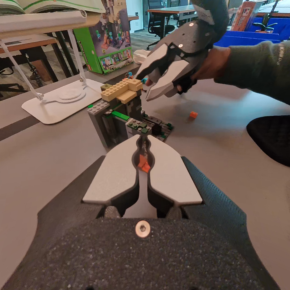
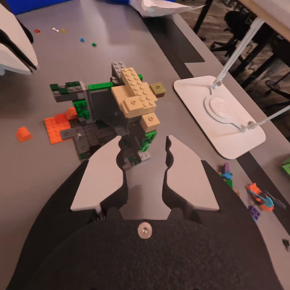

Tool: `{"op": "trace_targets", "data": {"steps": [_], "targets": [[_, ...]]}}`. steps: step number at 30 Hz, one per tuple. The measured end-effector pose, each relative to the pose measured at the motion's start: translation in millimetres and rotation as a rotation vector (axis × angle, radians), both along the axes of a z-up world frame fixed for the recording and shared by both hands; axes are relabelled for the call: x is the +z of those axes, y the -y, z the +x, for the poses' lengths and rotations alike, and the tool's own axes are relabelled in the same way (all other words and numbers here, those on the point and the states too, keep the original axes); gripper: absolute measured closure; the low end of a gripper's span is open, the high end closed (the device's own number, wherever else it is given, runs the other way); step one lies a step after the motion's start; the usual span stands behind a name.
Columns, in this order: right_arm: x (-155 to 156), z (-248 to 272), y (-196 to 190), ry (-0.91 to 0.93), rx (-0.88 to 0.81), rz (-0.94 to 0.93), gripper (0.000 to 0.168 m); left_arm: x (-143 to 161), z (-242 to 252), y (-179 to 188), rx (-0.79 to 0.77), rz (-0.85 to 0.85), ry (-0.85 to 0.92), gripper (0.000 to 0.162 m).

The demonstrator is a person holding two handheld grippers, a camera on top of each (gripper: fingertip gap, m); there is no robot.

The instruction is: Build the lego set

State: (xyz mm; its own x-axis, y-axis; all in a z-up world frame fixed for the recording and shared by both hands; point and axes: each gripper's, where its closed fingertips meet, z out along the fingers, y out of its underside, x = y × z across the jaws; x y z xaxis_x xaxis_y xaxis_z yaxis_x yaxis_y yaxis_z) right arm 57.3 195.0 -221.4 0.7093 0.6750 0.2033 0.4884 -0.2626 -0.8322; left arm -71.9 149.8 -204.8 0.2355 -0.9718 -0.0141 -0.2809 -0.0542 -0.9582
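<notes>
The partly built lego model point(image 1: 124, 108) stands on the grey table, a grey tower with a tan top, green trim and a dark and orange baseplate; it also shows in the right wrist view point(image 2: 135, 97). My left gripper point(image 1: 143, 136) is shut and holds nothing, its tips close to the model's low front corner, with the orange plate showing through the gap behind the tips. It shows at the top left of the right wrist view point(image 2: 33, 66). My right gripper point(image 2: 144, 138) is open and empty, hovering by the tower; it also shows in the left wrist view point(image 1: 143, 87). A loose orange brick point(image 1: 193, 114) point(image 2: 23, 134) lies beside the model.
A white stand base point(image 1: 62, 102) point(image 2: 219, 113) sits next to the model, with a booklet point(image 1: 47, 6) on the stand above it. The lego box point(image 1: 109, 39) is behind. Minifigures point(image 2: 260, 199) and small loose pieces point(image 2: 55, 29) lie around. A black object point(image 1: 273, 138) is at right. My left tips are roughly 9 centimeters from the loose orange brick point(image 2: 23, 134).
</notes>
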Motion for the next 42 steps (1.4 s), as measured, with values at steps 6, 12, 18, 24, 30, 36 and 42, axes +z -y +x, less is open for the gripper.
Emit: {"op": "trace_targets", "data": {"steps": [6,12,18,24,30,36,42], "targets": [[-11,-14,-19,0.026,0.211,-0.094,0.12,3,-5,-4,0.018,0.002,0.012,0.159],[-14,-24,-15,-0.004,0.44,-0.115,0.149,4,-7,-8,0.019,-0.027,0.032,0.159],[-13,-26,1,-0.064,0.684,-0.21,0.151,6,-8,-10,0.022,-0.034,0.042,0.159],[-13,-34,14,-0.054,0.863,-0.232,0.151,-7,-6,-18,0.036,-0.039,-0.002,0.157],[-10,-42,2,-0.025,0.881,-0.186,0.149,-20,-2,-24,0.047,-0.042,-0.05,0.151],[7,-19,2,-0.028,0.658,-0.115,0.128,-21,-3,-25,0.051,-0.036,-0.055,0.148],[26,-8,36,-0.024,0.319,0.016,0.139,-23,1,-32,0.052,-0.012,-0.078,0.135]]}}
